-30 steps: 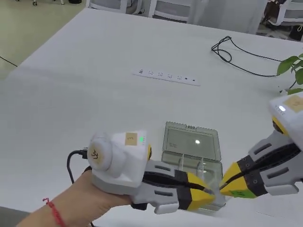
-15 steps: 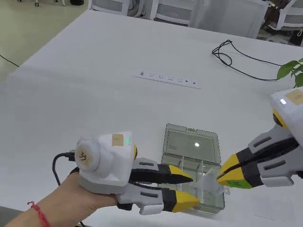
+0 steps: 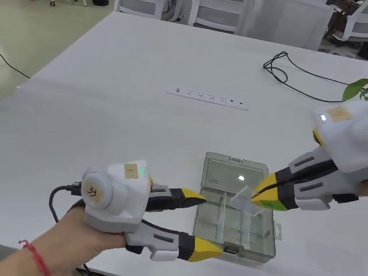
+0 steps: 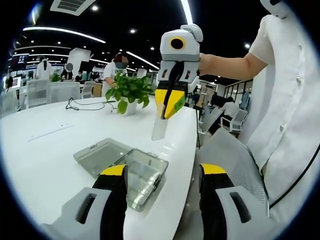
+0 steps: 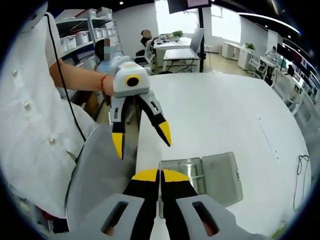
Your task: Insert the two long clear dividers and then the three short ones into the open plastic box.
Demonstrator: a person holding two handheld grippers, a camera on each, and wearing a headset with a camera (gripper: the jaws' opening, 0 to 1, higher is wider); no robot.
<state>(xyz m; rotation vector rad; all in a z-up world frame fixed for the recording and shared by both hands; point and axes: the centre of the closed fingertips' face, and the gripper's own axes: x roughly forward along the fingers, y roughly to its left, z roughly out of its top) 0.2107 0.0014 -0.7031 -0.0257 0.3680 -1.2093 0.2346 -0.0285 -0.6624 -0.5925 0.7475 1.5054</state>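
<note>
The open clear plastic box (image 3: 261, 244) lies near the table's front edge with its lid (image 3: 236, 172) folded back; it also shows in the left gripper view (image 4: 145, 172) and the right gripper view (image 5: 180, 167). Upright clear dividers (image 3: 221, 211) stand inside it. My right gripper (image 3: 256, 196) is shut on a short clear divider (image 3: 241, 198) and holds it a little above the box; the left gripper view shows that divider (image 4: 159, 131) hanging from the right gripper (image 4: 167, 112). My left gripper (image 3: 202, 224) is open and empty at the box's left side.
A white power strip (image 3: 210, 98) lies mid-table, with a black cable (image 3: 290, 69) at the back right and plant leaves (image 3: 357, 87) at the right edge. The table's front edge runs just below the box. Chairs stand behind the table.
My left gripper has let go of the divider, opened and drawn back to the left. My right gripper has carried the divider up and over the middle of the box.
</note>
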